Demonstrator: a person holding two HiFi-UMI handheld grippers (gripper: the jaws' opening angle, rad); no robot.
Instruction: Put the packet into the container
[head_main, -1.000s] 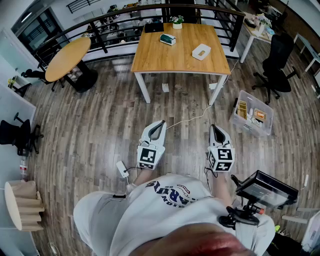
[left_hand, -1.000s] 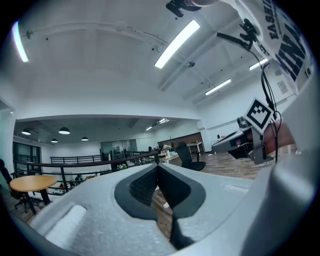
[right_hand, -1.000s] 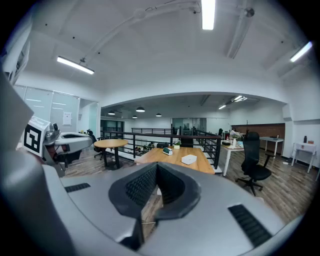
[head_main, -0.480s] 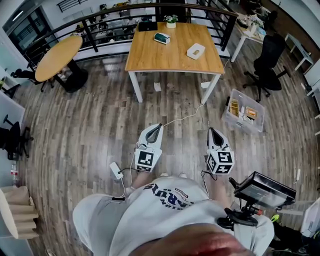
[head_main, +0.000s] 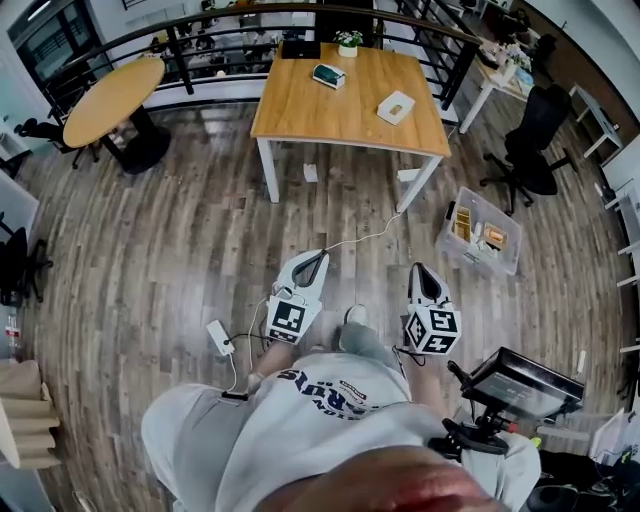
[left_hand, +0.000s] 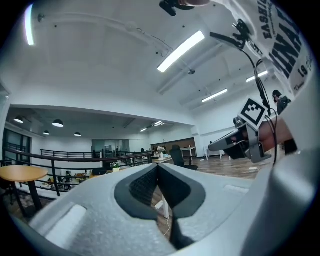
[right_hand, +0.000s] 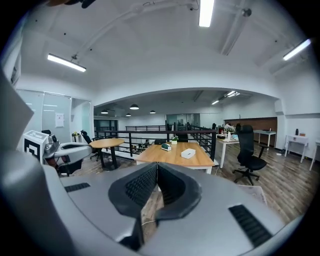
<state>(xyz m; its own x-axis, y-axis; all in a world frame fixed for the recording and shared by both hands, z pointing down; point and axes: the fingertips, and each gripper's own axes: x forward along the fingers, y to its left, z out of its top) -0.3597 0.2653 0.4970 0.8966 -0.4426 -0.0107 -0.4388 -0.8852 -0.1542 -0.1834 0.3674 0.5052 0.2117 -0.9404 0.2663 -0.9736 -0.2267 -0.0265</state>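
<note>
The white packet (head_main: 397, 107) lies on the far wooden surface (head_main: 330, 120), toward its right side. The clear container (head_main: 495, 213) stands on the floor to the right, well apart from it. Near the person, the left claw (head_main: 318, 258) and right claw (head_main: 418, 272) hang over the floor, each with jaws together and nothing between them.

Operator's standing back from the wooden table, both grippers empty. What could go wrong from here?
1. The white cable lies across the floor between the person and the wooden table. It is a likely trip or snag on the way there.
2. The left gripper and right gripper are both shut, so they would have to open before any pick.
3. The clear bin sits on the floor to the right of that path and may get kicked.
</note>
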